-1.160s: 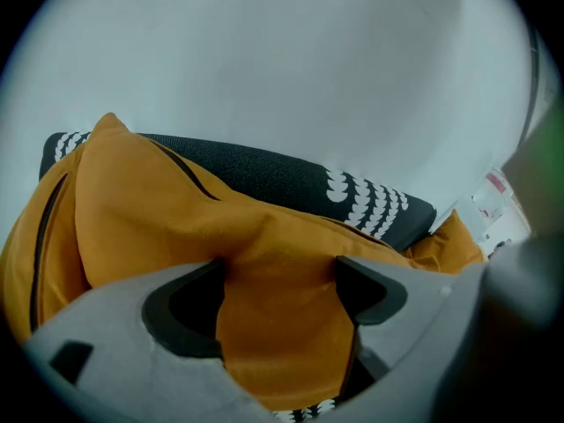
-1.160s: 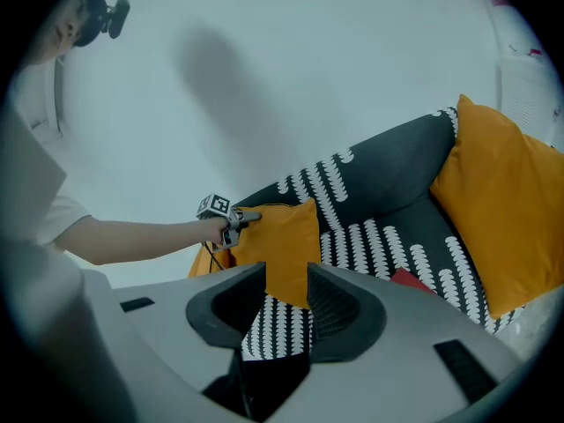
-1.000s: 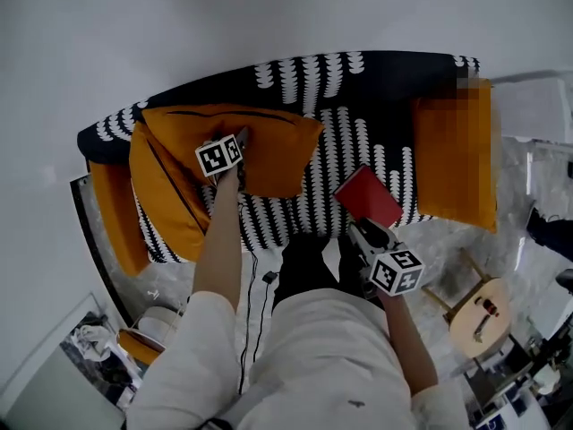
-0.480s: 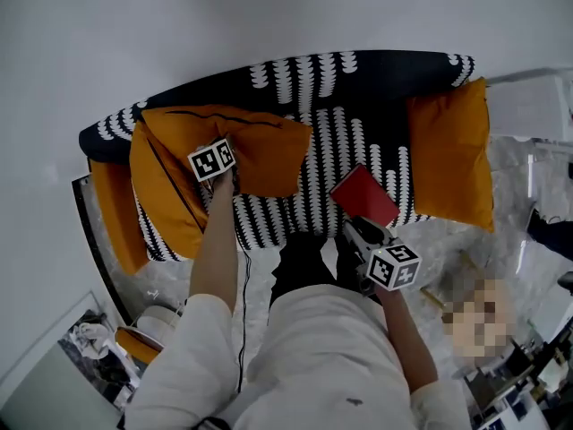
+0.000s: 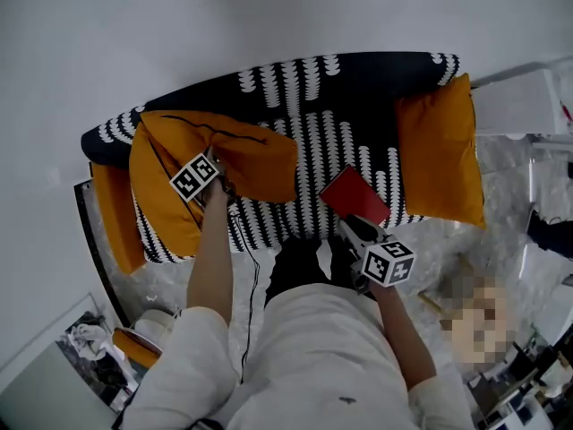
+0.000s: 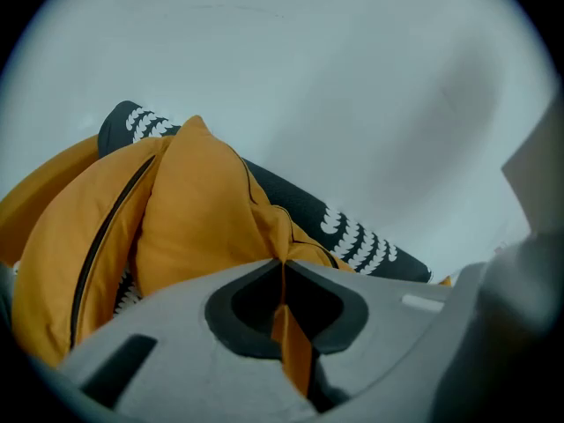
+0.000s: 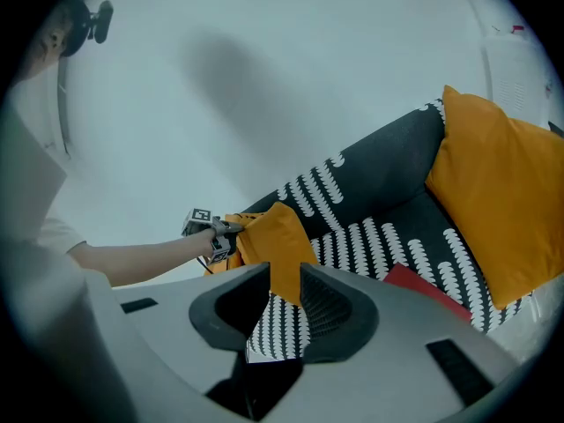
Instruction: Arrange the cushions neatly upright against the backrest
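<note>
A black sofa [image 5: 358, 83] with white markings holds several orange cushions. One cushion [image 5: 255, 155] lies slumped across the left of the seat, and my left gripper [image 5: 221, 184] is shut on its near edge. In the left gripper view, orange fabric [image 6: 211, 210] is pinched between the closed jaws of the left gripper [image 6: 282, 267]. A second cushion [image 5: 157, 195] leans behind it at the left armrest. Another cushion [image 5: 439, 150] stands against the right armrest. My right gripper [image 5: 351, 231] hovers at the seat's front edge; its jaws have just been closing, a gap remains, nothing between them.
A flat red thing [image 5: 355, 195] lies on the seat just ahead of the right gripper. Another orange cushion [image 5: 112, 218] hangs off the sofa's left end. A white cabinet [image 5: 519, 101] stands at the right. A cable [image 5: 251, 285] trails on the marbled floor.
The left gripper has shut on the slumped cushion's edge and drawn it up and to the left, bunching the fabric. The right gripper has shifted slightly left.
</note>
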`<state>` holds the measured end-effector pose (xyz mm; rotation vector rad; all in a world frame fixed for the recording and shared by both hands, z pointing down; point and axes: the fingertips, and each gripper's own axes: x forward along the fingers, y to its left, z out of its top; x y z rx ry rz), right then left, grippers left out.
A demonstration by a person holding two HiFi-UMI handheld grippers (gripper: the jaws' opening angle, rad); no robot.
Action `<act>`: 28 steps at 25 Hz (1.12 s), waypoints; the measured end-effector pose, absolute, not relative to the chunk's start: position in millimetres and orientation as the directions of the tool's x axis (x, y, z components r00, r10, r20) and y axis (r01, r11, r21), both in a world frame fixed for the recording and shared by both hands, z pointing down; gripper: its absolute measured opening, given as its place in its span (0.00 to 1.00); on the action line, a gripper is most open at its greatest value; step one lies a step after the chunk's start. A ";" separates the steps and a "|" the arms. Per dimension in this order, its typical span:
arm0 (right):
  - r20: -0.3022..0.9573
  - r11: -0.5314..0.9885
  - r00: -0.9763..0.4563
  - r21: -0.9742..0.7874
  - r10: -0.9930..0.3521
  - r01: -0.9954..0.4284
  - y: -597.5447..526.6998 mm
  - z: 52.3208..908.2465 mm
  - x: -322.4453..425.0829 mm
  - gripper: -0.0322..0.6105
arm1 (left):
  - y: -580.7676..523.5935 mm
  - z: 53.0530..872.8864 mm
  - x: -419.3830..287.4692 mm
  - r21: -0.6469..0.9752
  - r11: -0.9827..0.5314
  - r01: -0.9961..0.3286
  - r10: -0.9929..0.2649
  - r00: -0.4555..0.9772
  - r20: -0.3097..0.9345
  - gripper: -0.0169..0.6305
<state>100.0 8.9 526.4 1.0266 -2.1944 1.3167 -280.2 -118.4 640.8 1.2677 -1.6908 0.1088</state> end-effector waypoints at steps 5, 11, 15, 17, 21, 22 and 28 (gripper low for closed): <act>0.629 0.288 -0.666 -0.604 -0.401 -0.744 10.8 523.1 119.0 0.18 | -144.0 615.5 -231.6 0.561 0.411 -0.718 -0.773 0.051 0.632 0.05; 0.629 0.266 -0.652 -0.602 -0.424 -0.753 14.2 519.2 160.6 0.18 | -191.2 597.0 -140.0 0.631 0.308 -0.712 -0.820 0.138 0.556 0.05; 0.634 0.226 -0.628 -0.600 -0.451 -0.767 15.8 518.8 201.0 0.18 | -216.5 593.8 -80.7 0.634 0.271 -0.724 -0.834 0.152 0.530 0.05; 0.634 0.207 -0.618 -0.601 -0.465 -0.772 13.6 519.0 221.3 0.18 | -226.6 595.3 -54.9 0.605 0.251 -0.755 -0.834 0.148 0.531 0.05; 0.637 0.170 -0.599 -0.603 -0.485 -0.779 9.4 521.1 259.5 0.18 | -236.0 608.3 -20.2 0.582 0.256 -0.772 -0.830 0.133 0.542 0.05; 0.638 0.162 -0.595 -0.604 -0.489 -0.780 8.4 521.7 267.9 0.18 | -237.3 611.7 -15.4 0.589 0.266 -0.763 -0.834 0.125 0.537 0.05; 0.638 0.135 -0.595 -0.618 -0.490 -0.774 4.7 529.3 308.5 0.18 | -243.0 621.6 -0.9 0.667 0.312 -0.677 -0.874 0.072 0.481 0.05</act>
